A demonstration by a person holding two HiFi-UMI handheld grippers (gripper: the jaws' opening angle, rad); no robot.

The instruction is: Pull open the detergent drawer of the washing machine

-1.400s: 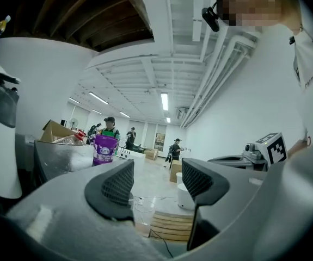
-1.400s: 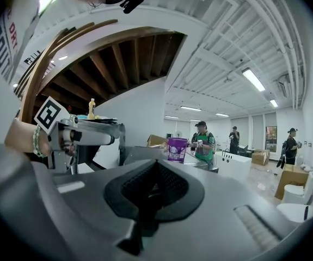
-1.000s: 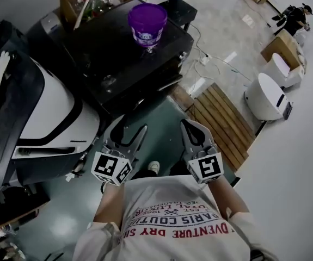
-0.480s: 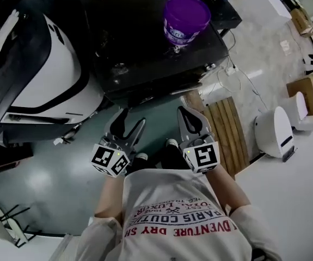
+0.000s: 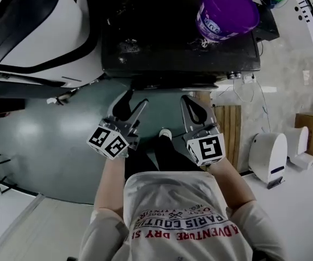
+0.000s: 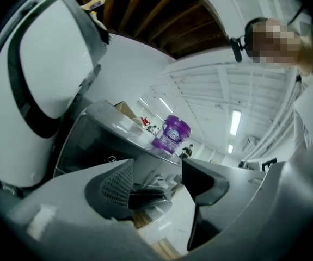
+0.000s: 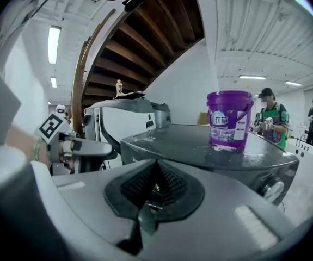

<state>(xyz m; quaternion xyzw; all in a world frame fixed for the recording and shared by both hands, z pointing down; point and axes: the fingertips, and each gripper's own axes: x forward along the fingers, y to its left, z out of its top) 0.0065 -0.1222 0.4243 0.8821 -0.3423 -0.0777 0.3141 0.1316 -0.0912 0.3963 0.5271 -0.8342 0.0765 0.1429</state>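
The black washing machine point(image 5: 172, 53) stands straight ahead with a purple bucket point(image 5: 224, 10) on its top. Its front face is foreshortened in the head view, and I cannot make out the detergent drawer. A control knob point(image 7: 273, 189) shows at the machine's front right corner. My left gripper point(image 5: 133, 103) hangs just short of the front edge, jaws open and empty point(image 6: 159, 192). My right gripper point(image 5: 191, 106) is beside it, also short of the machine. Its pads meet with nothing between them point(image 7: 153, 192).
A large white and black appliance point(image 5: 42, 31) stands left of the washer. A wooden pallet point(image 5: 227, 129) and a white floor unit point(image 5: 268, 154) lie to the right. My shoe point(image 5: 165, 135) is on the green floor between the grippers. People point(image 7: 268, 116) stand far behind.
The washer has swung from upper left to straight ahead and closer. Both grippers have sunk toward its front edge. Their jaws look the same as before.
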